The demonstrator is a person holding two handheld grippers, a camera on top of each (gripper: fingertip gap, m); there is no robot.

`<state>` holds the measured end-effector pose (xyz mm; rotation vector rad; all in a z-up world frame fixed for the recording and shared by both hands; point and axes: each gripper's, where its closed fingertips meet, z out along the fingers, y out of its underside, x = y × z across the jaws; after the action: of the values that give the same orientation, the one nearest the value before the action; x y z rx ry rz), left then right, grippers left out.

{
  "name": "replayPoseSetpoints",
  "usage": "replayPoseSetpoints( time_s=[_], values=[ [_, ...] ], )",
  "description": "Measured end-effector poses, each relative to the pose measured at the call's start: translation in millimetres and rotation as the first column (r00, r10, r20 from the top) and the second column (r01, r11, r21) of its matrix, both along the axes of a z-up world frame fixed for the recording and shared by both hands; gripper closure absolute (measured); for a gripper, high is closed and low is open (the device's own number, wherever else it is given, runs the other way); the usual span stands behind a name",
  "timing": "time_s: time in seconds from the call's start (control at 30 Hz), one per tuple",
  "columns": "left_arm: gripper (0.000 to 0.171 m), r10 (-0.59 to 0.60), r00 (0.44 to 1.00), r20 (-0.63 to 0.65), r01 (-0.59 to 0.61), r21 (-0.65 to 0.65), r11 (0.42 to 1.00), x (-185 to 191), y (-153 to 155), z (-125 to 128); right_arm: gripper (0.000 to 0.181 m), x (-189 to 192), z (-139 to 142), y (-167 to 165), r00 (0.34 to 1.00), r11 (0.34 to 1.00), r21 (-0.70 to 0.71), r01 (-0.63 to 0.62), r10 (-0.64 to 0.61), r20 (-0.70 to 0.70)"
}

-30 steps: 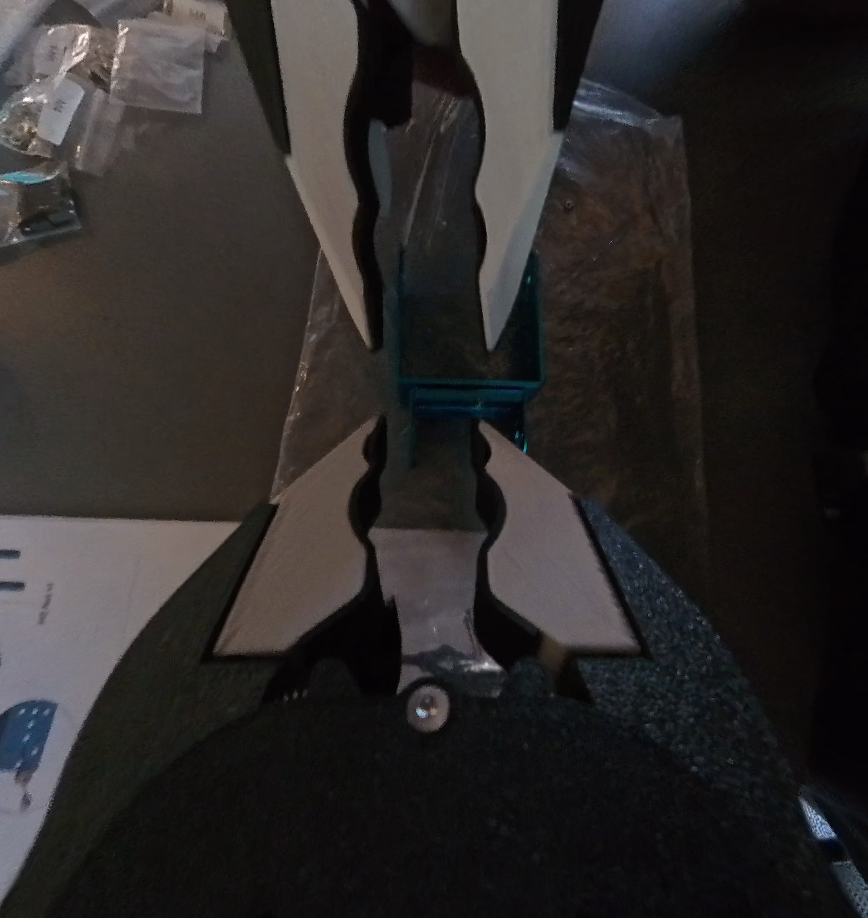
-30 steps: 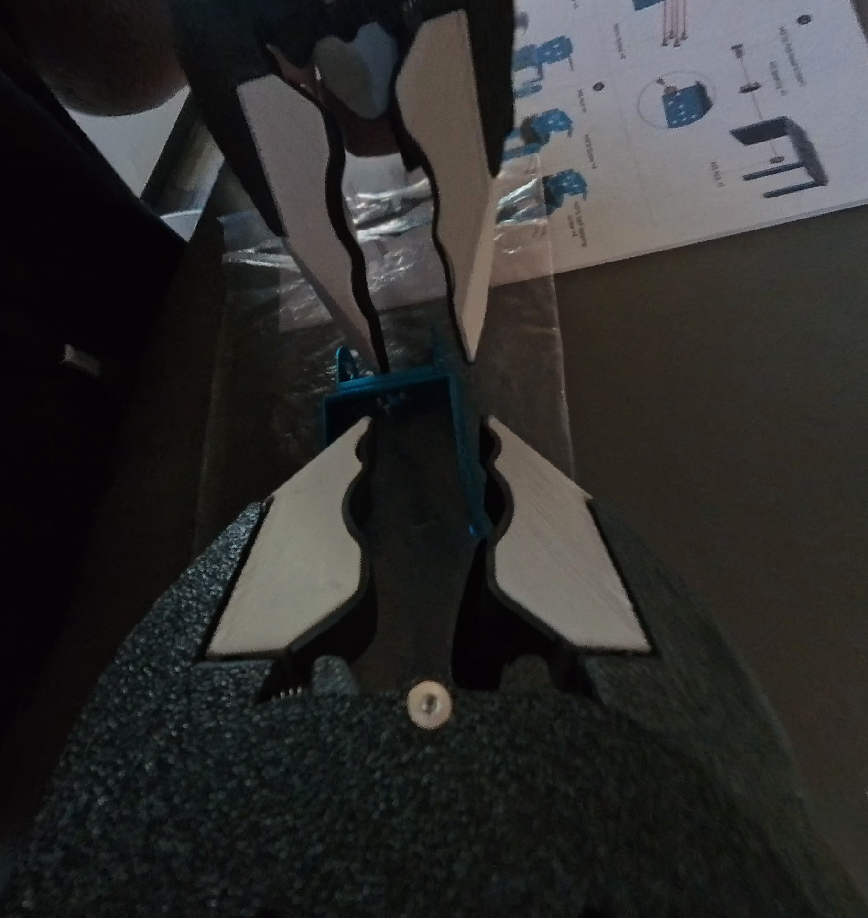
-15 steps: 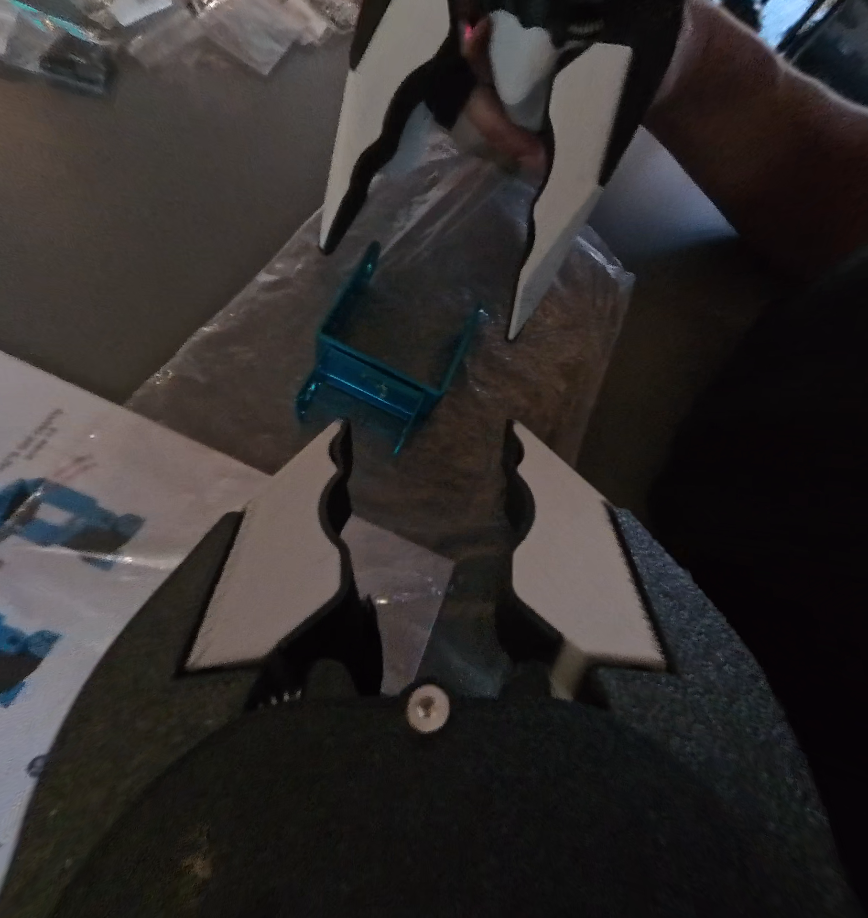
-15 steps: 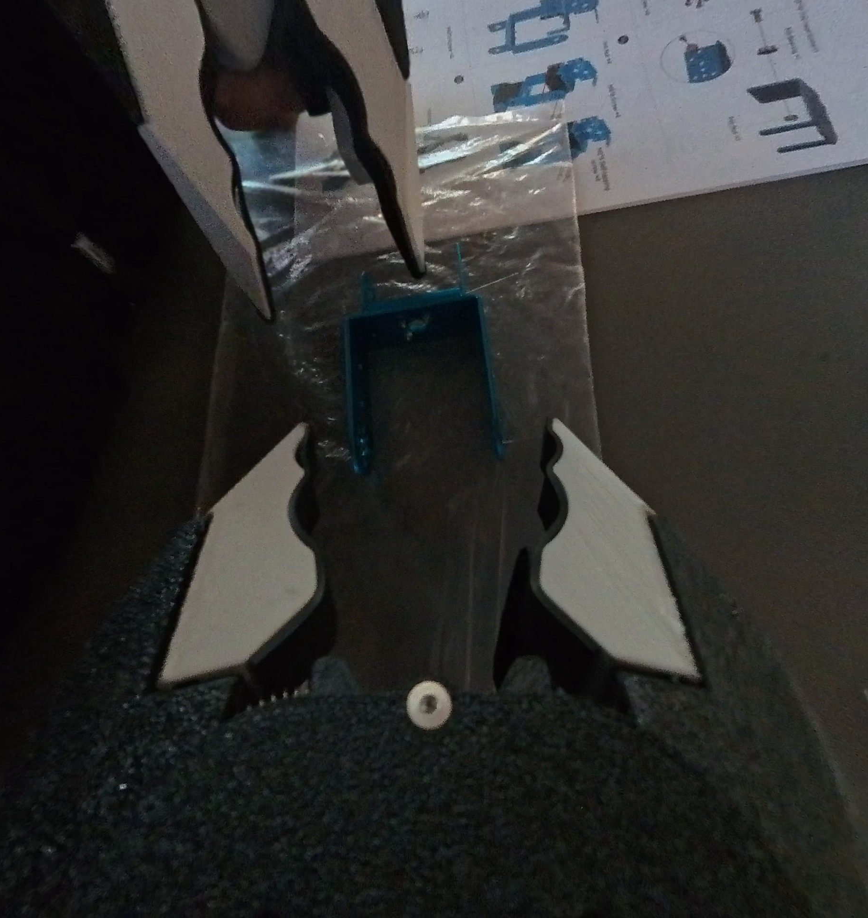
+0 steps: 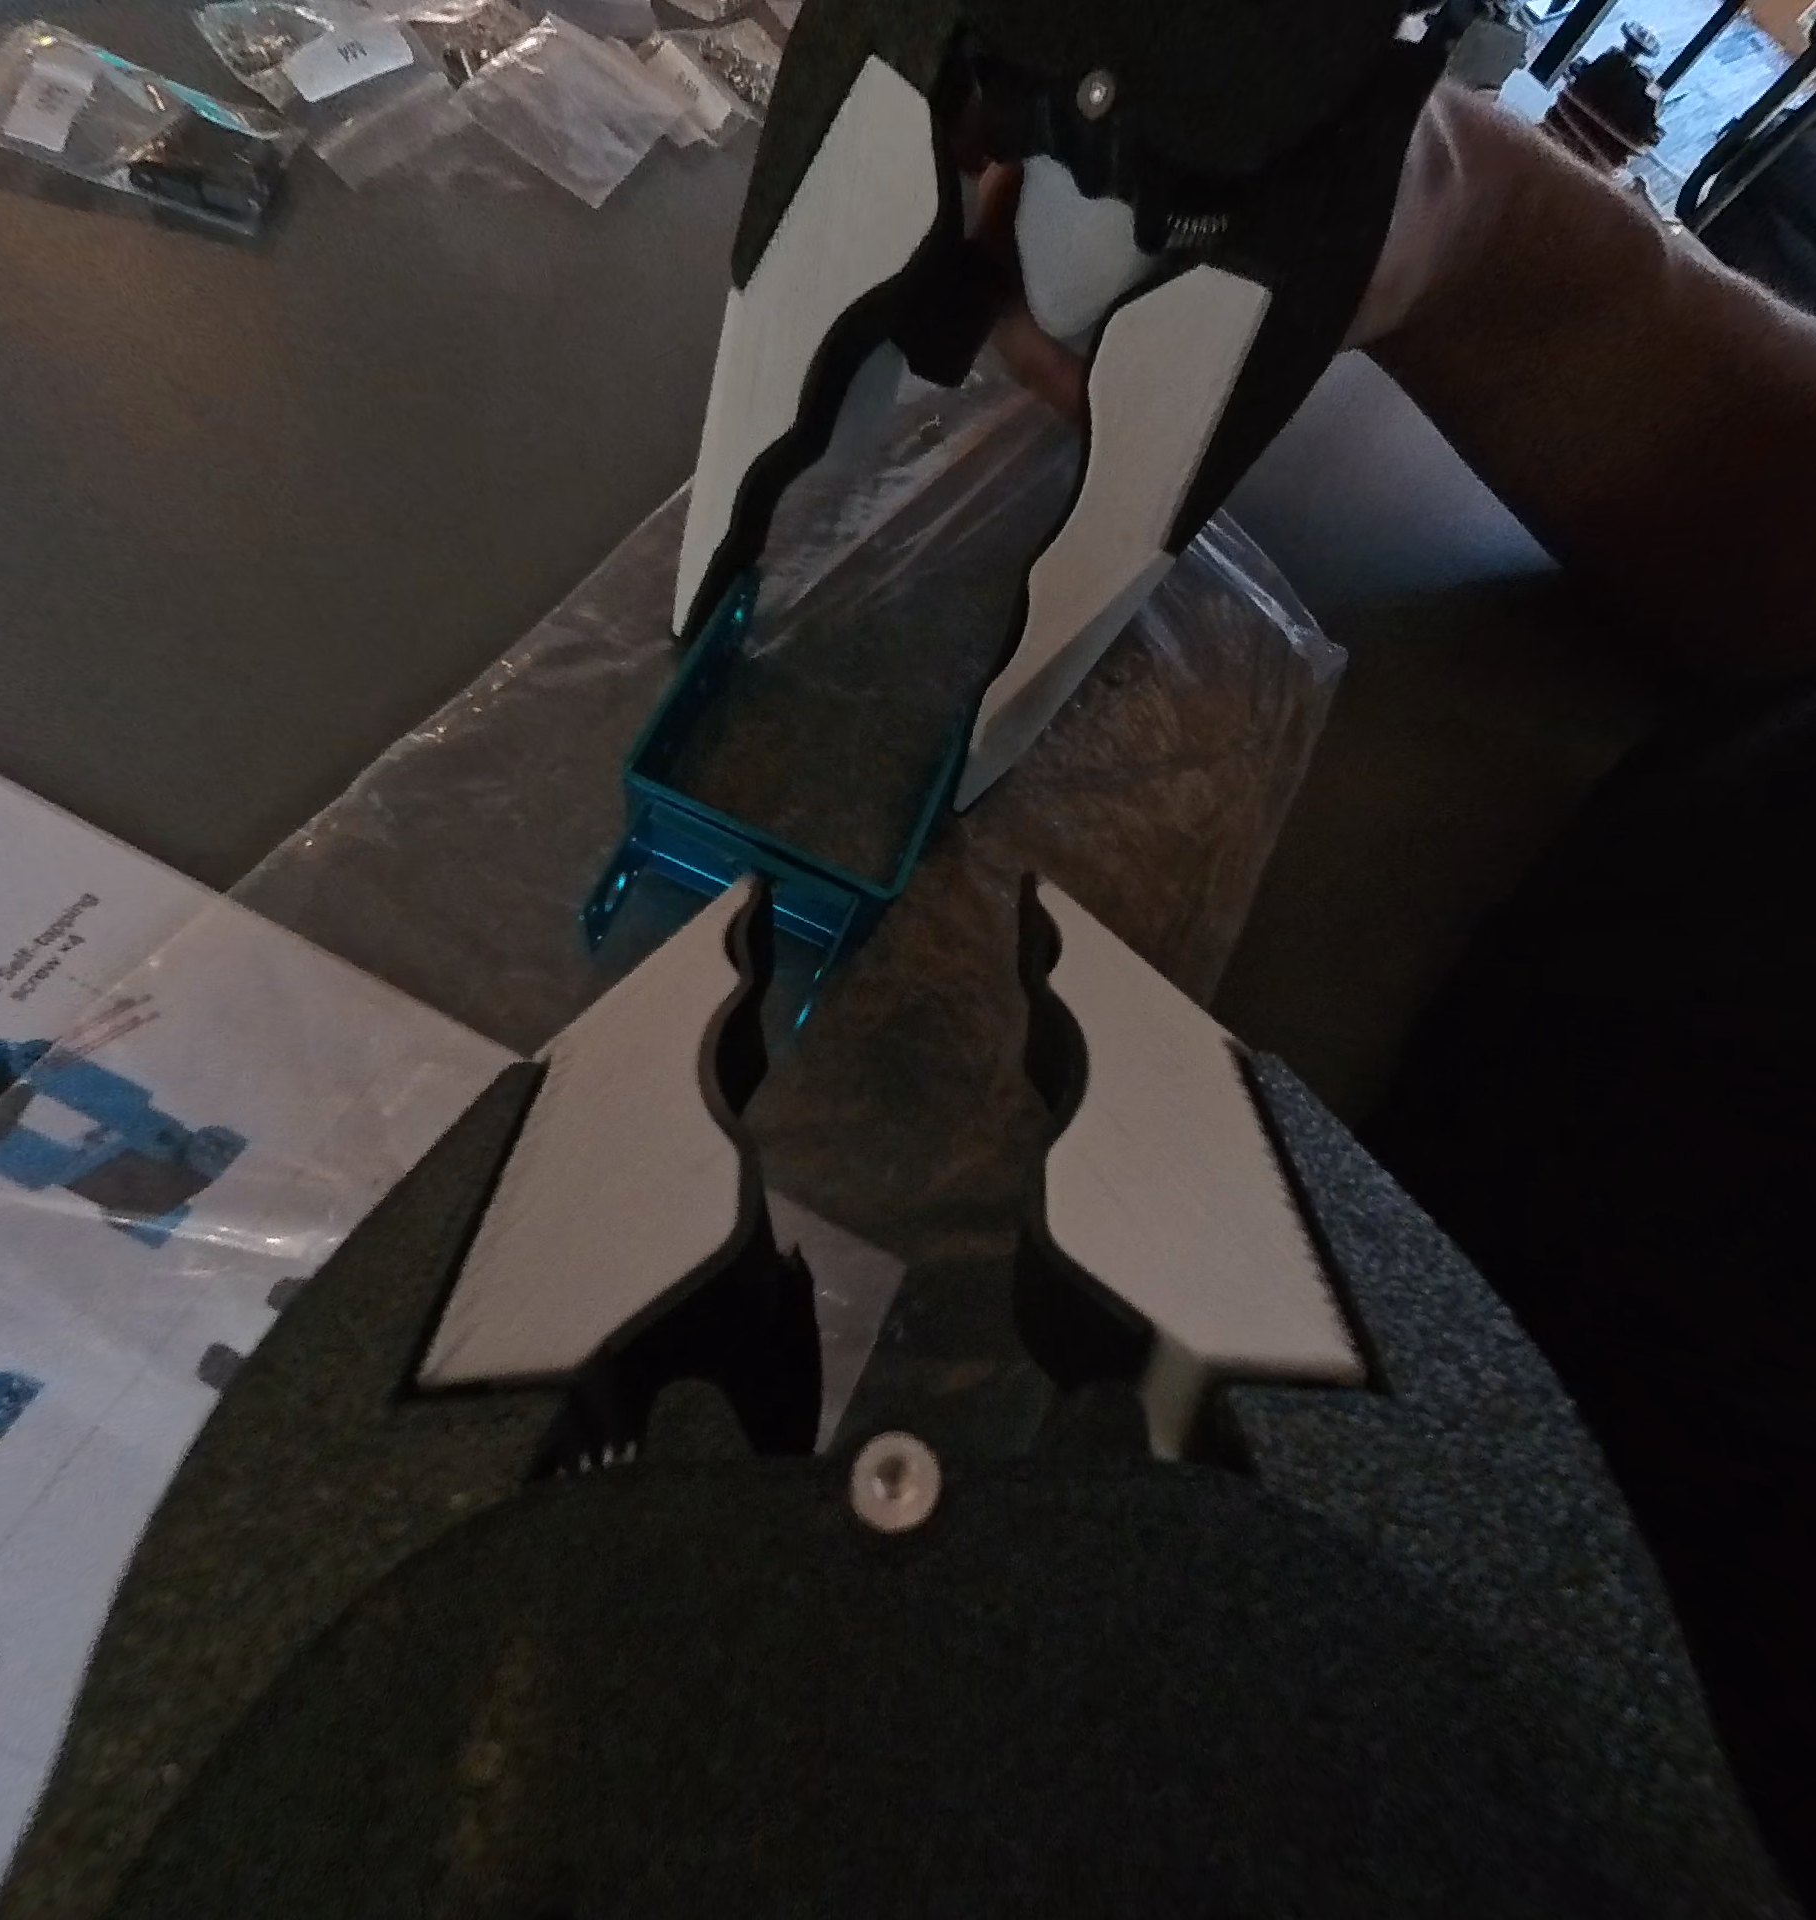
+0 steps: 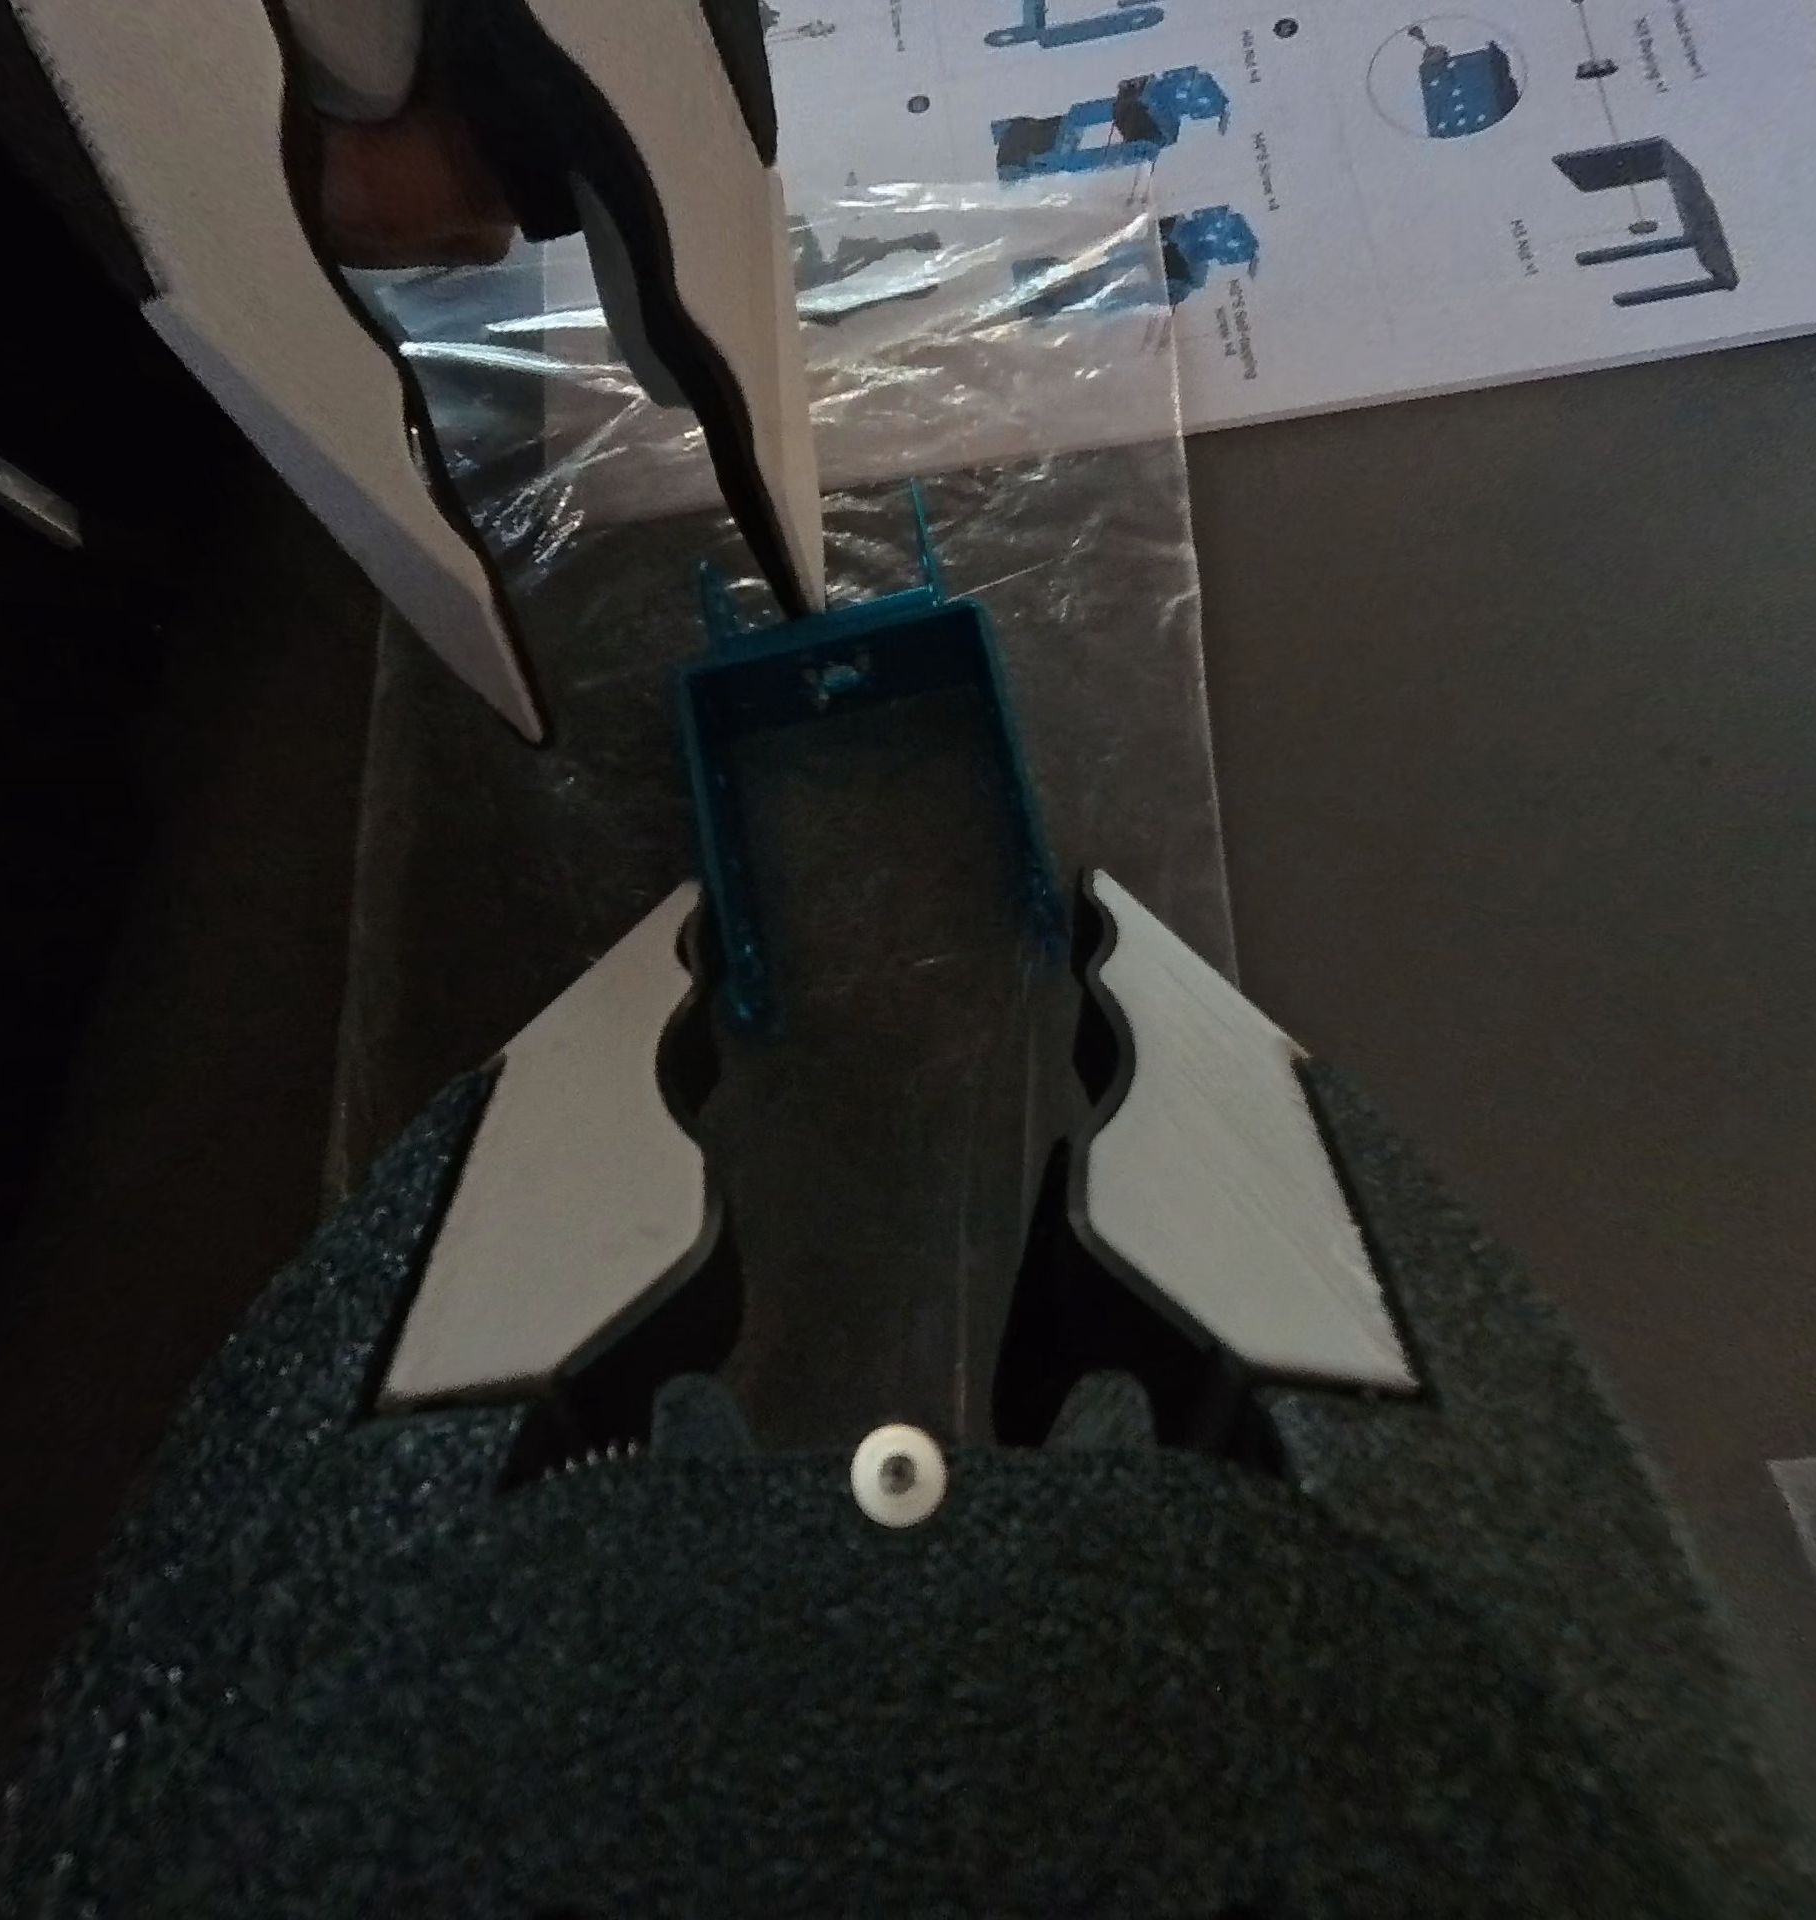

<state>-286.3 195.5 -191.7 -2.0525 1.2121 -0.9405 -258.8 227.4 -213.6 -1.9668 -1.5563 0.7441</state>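
Observation:
A blue metal U-shaped bracket [image 5: 779, 821] lies on a clear plastic bag [image 5: 1143, 831] on a dark table. My left gripper [image 5: 888, 894] is open and empty. One of its fingertips [image 5: 743, 904] is at the bracket's closed end and the other is off to the side. My right gripper [image 6: 893, 888] is open, and the bracket's [image 6: 842, 665] two arms reach in between its fingertips without a firm grip. Each gripper faces the other: the right gripper [image 5: 831, 717] shows in the left wrist view, and the left gripper [image 6: 665, 665] shows in the right wrist view.
A white instruction sheet [image 6: 1403, 208] with blue drawings lies partly under the bag [image 6: 987, 468] and also shows in the left wrist view [image 5: 104, 1143]. Several small bags of parts [image 5: 364, 83] lie at the far edge. A person's forearm [image 5: 1610, 364] is behind the right gripper. Some 5 cm of space lies between my two pairs of fingers.
A second ago both grippers were closed on the bracket's two ends. Both opened and drew back. Now they have moved in on it again with narrower jaws.

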Motion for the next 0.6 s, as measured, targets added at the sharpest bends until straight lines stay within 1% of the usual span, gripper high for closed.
replayPoseSetpoints(
  time_s=[0.27, 0.4, 0.6],
  values=[
    [0.126, 0.032, 0.999, -0.026, -0.032, 0.003, 0.999, -1.3, 2.0, -2.6, 0.113, -0.6, 0.4, 0.0, 1.000, 1.000, -0.009, 0.013, -0.013, 0.000],
    [0.131, 0.068, 0.997, -0.027, -0.068, 0.019, 0.998, -1.2, 3.8, -1.1, 0.113, -1.0, 0.5, 0.2, 1.000, 1.000, -0.013, 0.013, -0.013, 0.000],
    [0.130, 0.095, 0.995, -0.032, -0.094, 0.022, 0.995, -0.3, 3.8, -2.0, 0.113, -2.5, 0.7, 0.1, 1.000, 1.000, -0.020, 0.017, -0.018, -0.004]
  ],
)
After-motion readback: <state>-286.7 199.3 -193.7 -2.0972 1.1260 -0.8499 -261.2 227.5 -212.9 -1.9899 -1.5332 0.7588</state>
